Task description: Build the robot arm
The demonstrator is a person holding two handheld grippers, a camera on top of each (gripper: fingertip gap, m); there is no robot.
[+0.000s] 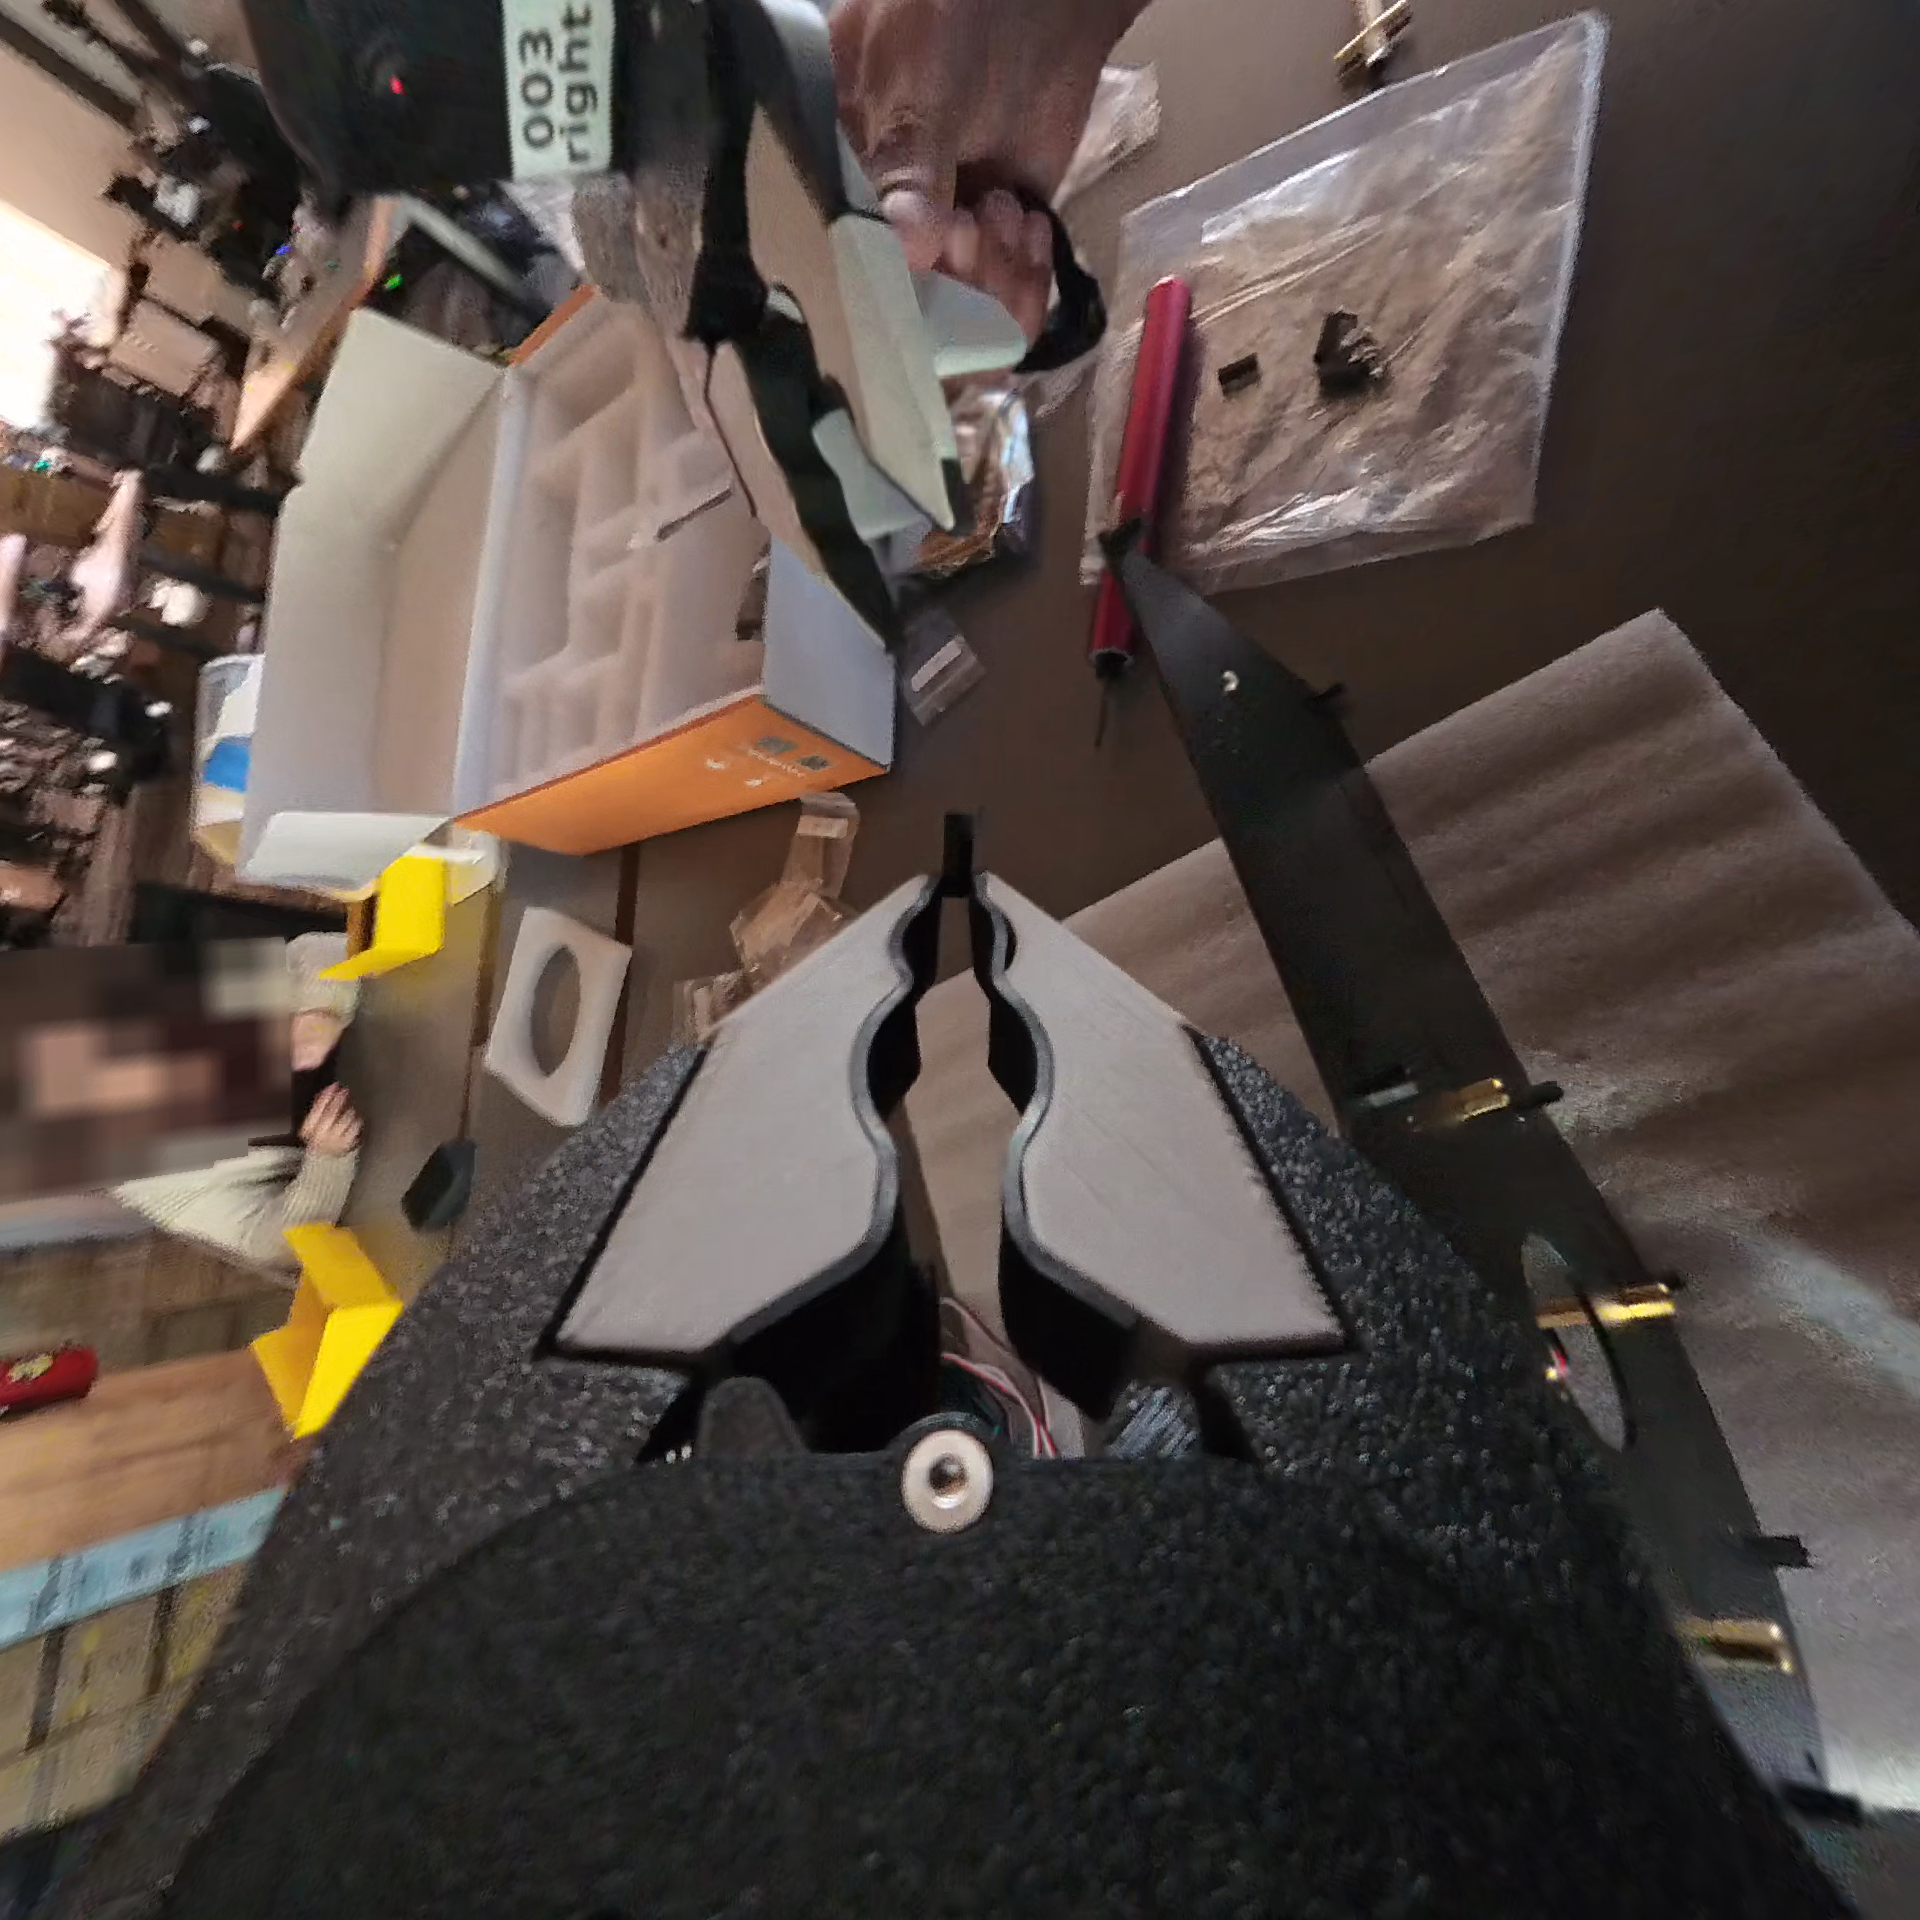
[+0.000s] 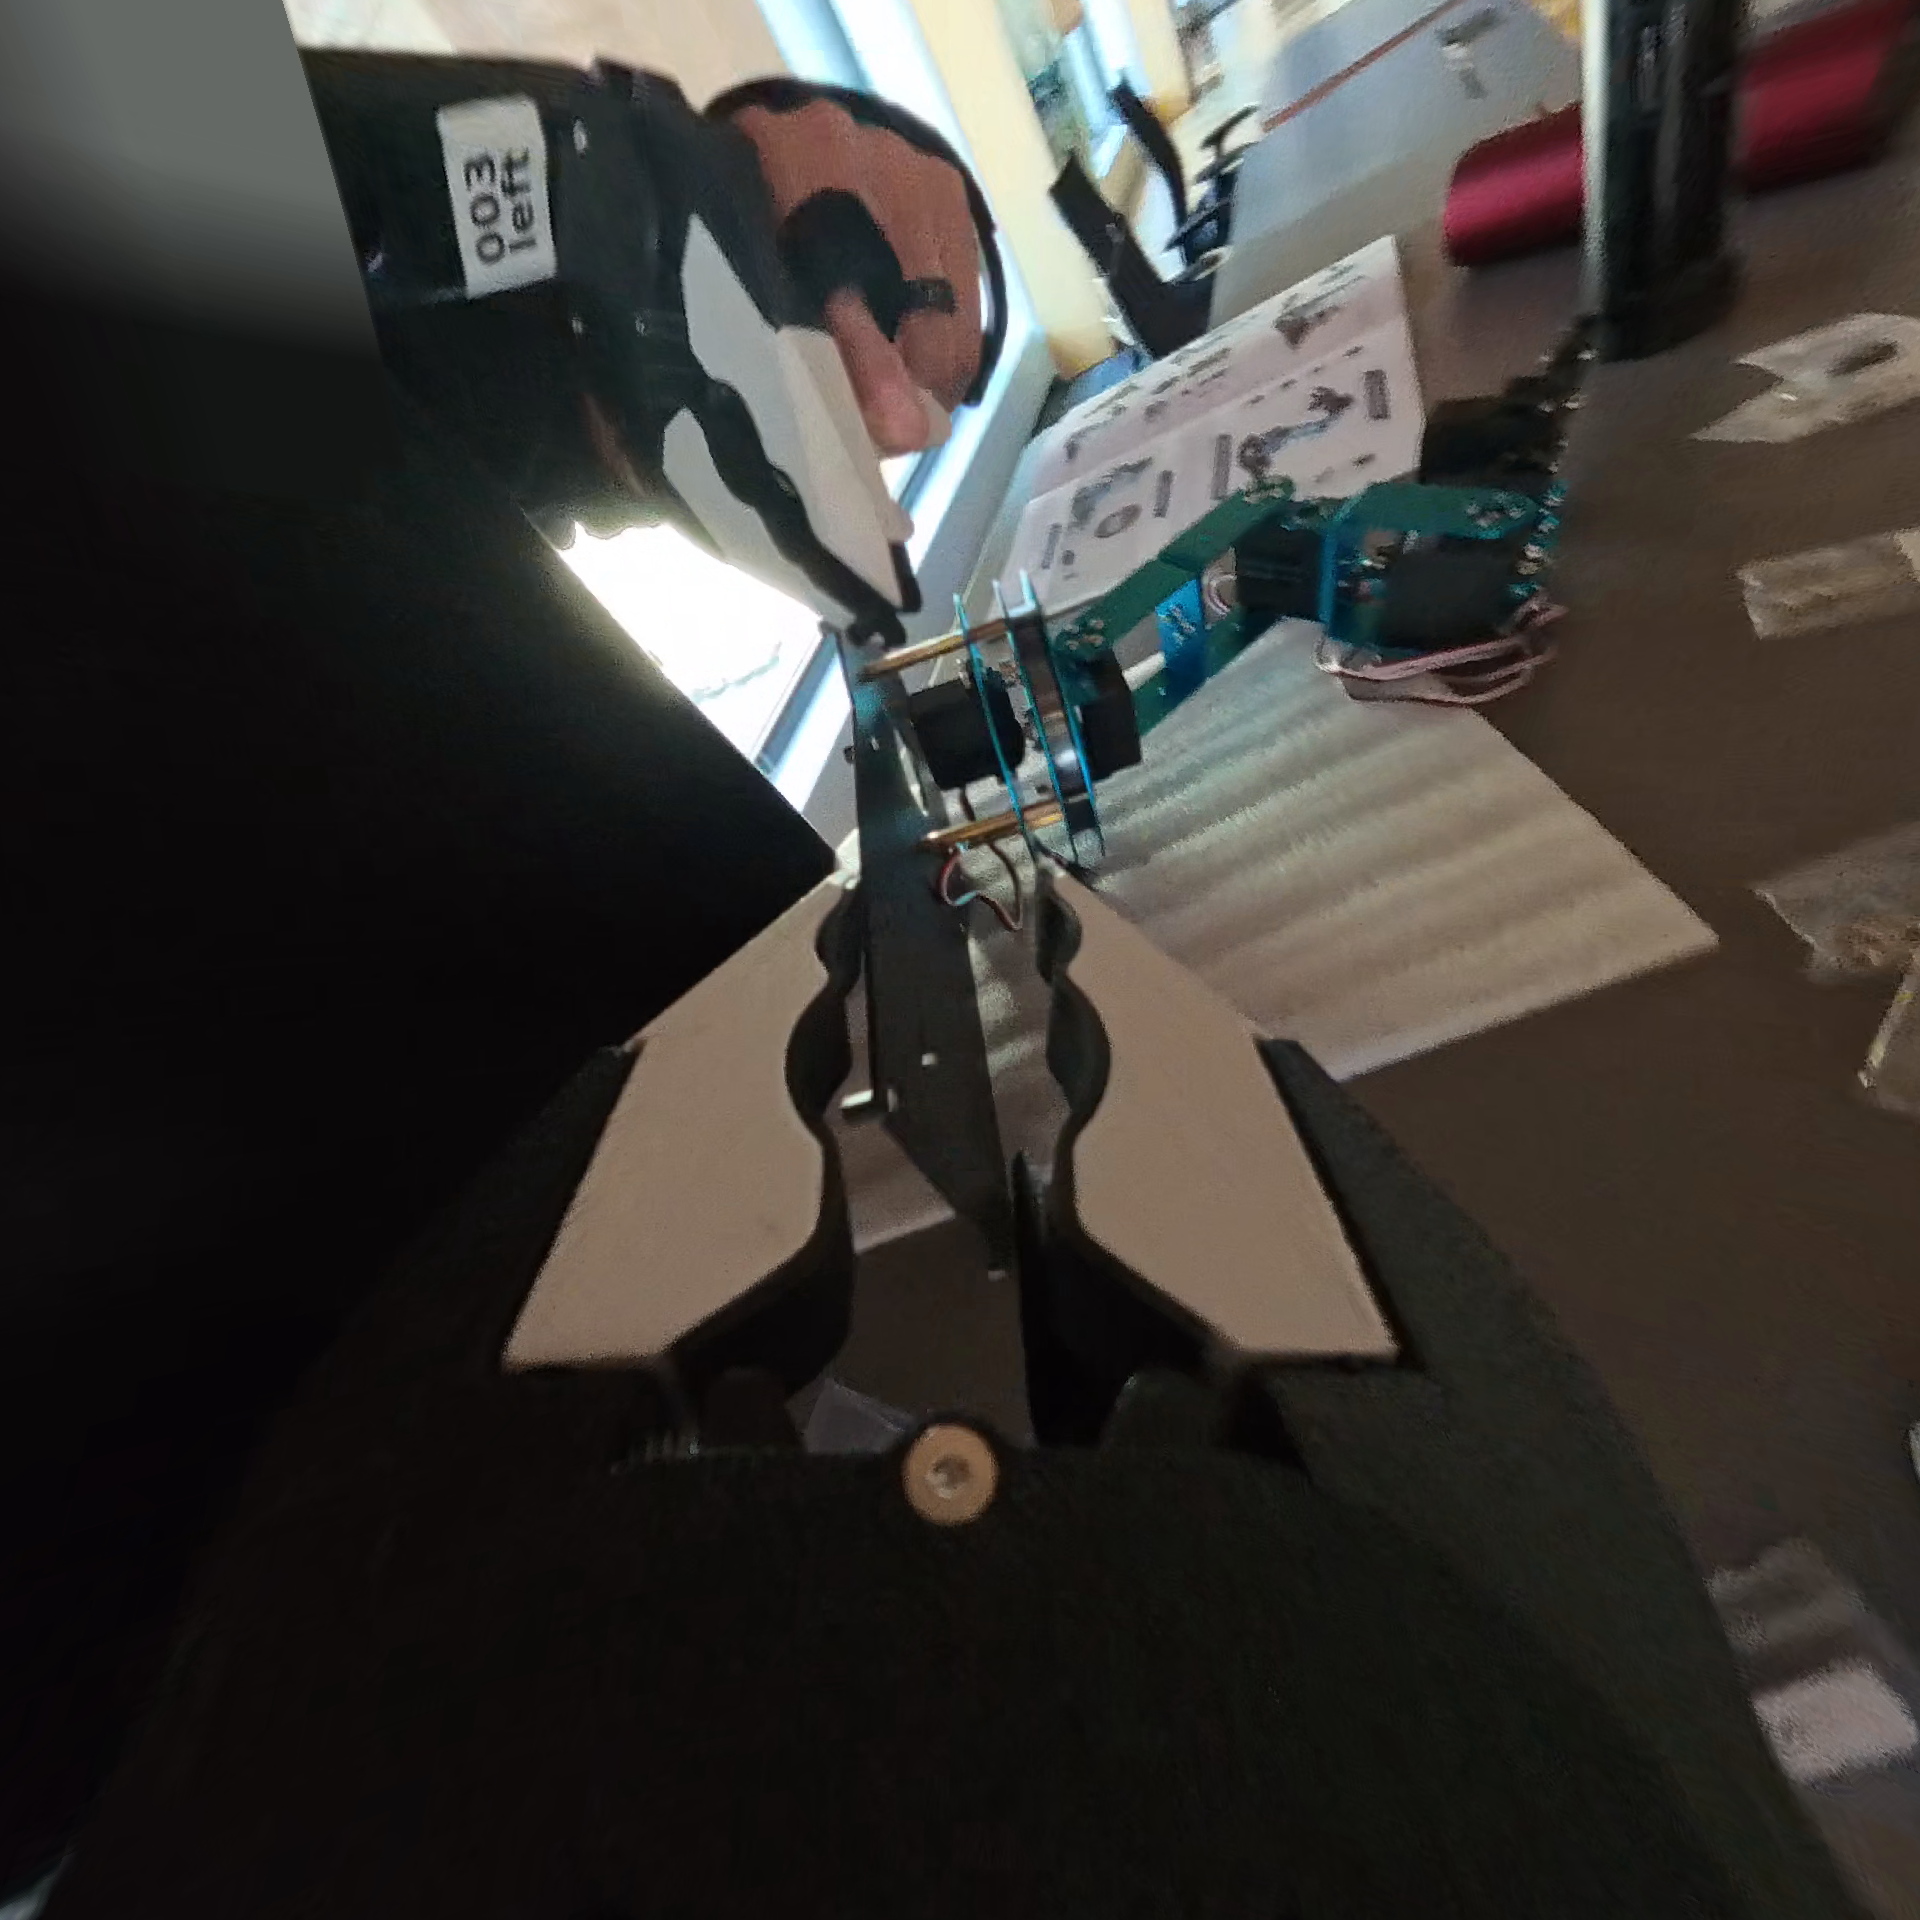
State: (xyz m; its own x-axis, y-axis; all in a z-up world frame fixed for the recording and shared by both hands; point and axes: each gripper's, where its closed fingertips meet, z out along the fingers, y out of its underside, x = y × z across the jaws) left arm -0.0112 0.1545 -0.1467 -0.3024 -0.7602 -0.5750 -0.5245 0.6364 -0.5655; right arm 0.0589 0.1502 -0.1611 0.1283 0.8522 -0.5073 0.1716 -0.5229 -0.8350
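black pebbled body of left gripper (image 1: 957, 883) at bottom of left wrist view, grey fingers (image 1: 800, 1060) pinched nearly together on a thin black tab (image 1: 956, 847) at the tips. long black plate (image 1: 1351, 904) just right of the fingers, brass standoffs (image 1: 1455, 1103) sticking out of it, far end near a red tube (image 1: 1143, 457). beyond the tips: orange box w/ white foam tray (image 1: 613, 582); clear bag of small parts (image 1: 1382, 343) ahead-right. pale foam sheet (image 1: 1621, 831) under the plate. right gripper (image 1: 935, 520) ahead at top, held by a hand (image 1: 956, 135), state can't tell from here.

right wrist view: right gripper (image 2: 956, 904) parted a little, black plate (image 2: 925, 997) running edge-on between the fingers (image 2: 1164, 1132); contact unclear, blurred. just past the tips: teal-blue small robot arm assembly (image 2: 1226, 582) on brass standoffs (image 2: 925, 655), lying on foam sheet (image 2: 1403, 862). printed sheet (image 2: 1226, 416) farther ahead. left gripper (image 2: 873, 613) ahead-left, tips at the plate's far edge.
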